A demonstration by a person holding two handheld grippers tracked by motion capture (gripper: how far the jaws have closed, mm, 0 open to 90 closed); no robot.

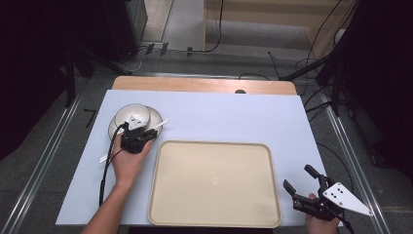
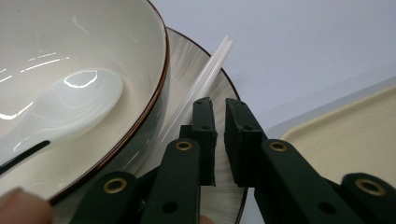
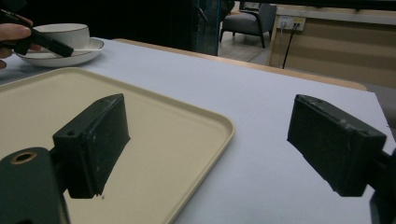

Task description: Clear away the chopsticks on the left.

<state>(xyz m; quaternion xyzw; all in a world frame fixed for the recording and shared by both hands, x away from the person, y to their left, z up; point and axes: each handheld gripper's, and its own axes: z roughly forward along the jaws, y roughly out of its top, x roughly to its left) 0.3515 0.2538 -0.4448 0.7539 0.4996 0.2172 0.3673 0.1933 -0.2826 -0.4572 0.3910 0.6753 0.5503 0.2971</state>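
A cream bowl [image 1: 132, 115] with a dark rim stands on a matching plate [image 1: 155, 116] at the table's left. A white spoon [image 2: 70, 102] lies inside the bowl [image 2: 93, 37]. White chopsticks [image 2: 210, 70] rest across the plate's rim [image 2: 187, 60]. My left gripper [image 2: 219, 105] hovers over that rim to the right of the chopsticks, its jaws drawn together with a thin slit between them and nothing held. In the high view the left gripper [image 1: 148, 132] sits at the plate's near edge. My right gripper [image 1: 298, 176] stands wide open just off the tray's right edge, holding nothing.
A large beige tray [image 1: 214, 183] with nothing on it lies at the front centre on the white table cover [image 1: 219, 107]. Its corner [image 3: 219, 122] lies between my right jaws' line of sight. Cables and dark stands surround the table.
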